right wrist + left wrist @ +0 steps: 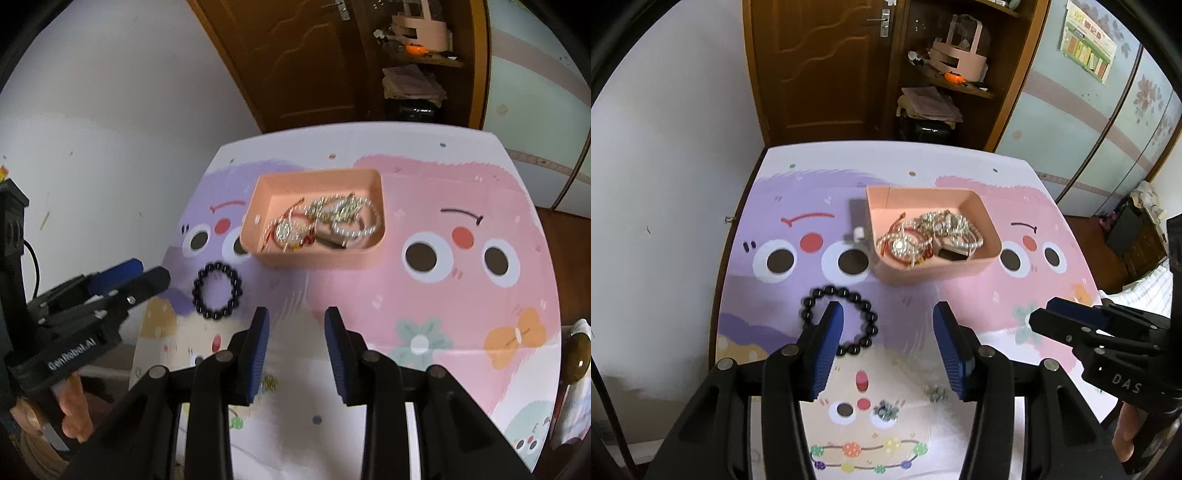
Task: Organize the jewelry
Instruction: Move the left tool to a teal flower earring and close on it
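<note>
A black bead bracelet [849, 294] lies flat on the cartoon-printed table [982, 295], in front of and left of a pink tray [934, 274]. The tray holds a tangle of jewelry [931, 236]: red cords, pearl strands and silver chains. My left gripper [888, 321] hovers open over the table, its left finger covering part of the bracelet ring, with nothing between the pads. In the right wrist view the bracelet [196, 291] sits left of my right gripper [297, 332], which is open and empty in front of the tray [317, 260].
A small white piece [858, 233] lies beside the tray's left wall. The right gripper [1043, 312] enters the left wrist view from the right; the left gripper [151, 271] shows at the left of the right wrist view. White wall on the left, wooden door and shelves behind.
</note>
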